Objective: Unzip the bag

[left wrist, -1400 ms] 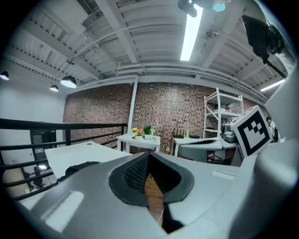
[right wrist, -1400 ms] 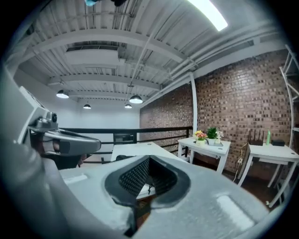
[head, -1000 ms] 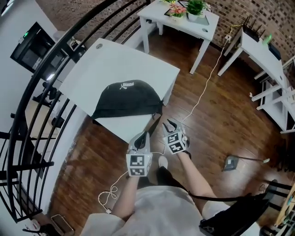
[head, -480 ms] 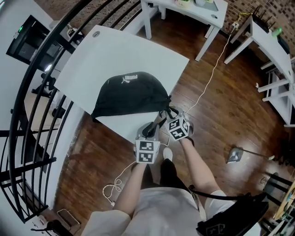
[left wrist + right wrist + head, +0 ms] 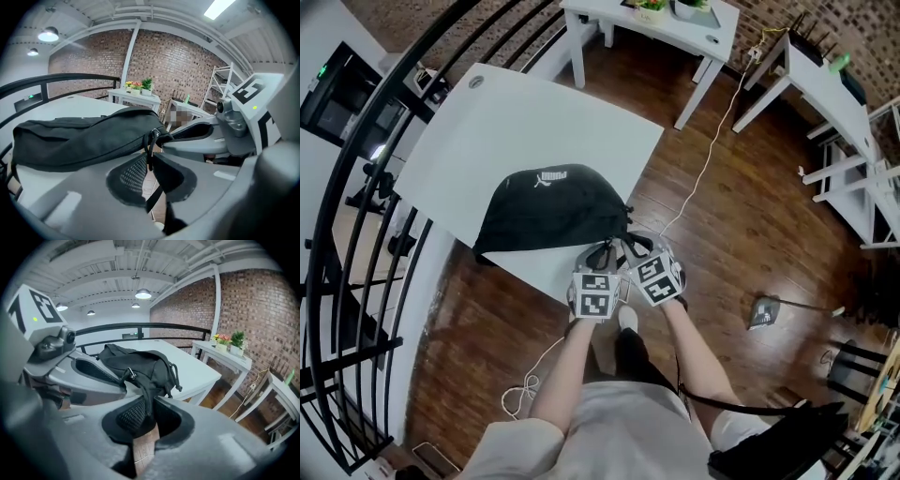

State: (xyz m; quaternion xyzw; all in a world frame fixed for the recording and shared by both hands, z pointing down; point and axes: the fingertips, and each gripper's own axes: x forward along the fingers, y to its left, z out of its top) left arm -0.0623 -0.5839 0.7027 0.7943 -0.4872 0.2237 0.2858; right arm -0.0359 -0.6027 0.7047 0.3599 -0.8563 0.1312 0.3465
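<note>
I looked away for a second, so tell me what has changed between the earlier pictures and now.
Both grippers moved forward from short of the table to the near right corner of the bag. The left hand-held gripper has now closed on the zip pull, and the right hand-held gripper on a black strap beside it. The bag lies on the table as before.

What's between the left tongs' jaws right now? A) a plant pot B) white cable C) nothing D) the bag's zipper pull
D: in the left gripper view, the black zipper pull hangs from the end of the bag down between the jaws of the left tongs, which are closed on it.
</note>
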